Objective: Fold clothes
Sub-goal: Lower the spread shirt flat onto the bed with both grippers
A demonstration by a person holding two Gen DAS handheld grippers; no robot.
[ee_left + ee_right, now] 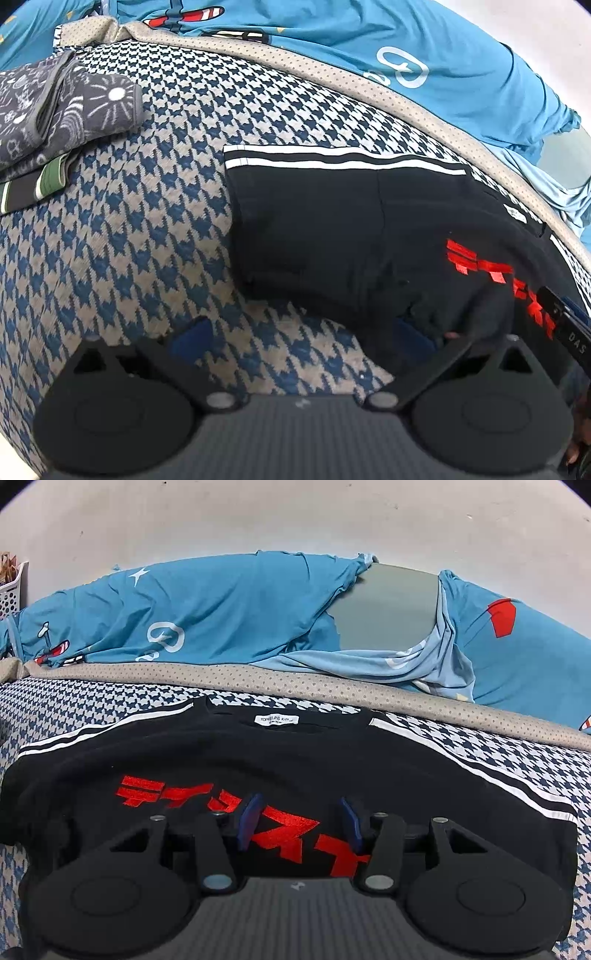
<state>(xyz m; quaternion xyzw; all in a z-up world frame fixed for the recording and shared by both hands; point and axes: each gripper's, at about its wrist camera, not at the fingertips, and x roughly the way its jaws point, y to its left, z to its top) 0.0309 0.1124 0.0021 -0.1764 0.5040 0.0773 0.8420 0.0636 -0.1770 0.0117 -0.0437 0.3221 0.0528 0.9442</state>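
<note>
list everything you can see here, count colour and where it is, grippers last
black t-shirt: one, black with red lettering and white stripes, spread on the houndstooth blanket, collar label away from the right wrist camera
houndstooth blanket: one, blue and beige, covering the bed under the clothes
folded grey garment: one, dark grey with white print, on the blanket at the left of the left wrist view
striped garment: one, green, white and dark, under the grey one
blue duvet: one, bright blue with cartoon prints, bunched along the far side by the wall
white basket: one, white, far left by the wall
left gripper: one, black with blue pads, open, one finger at the shirt's edge
right gripper: one, black with blue pads, open over the red lettering
</note>
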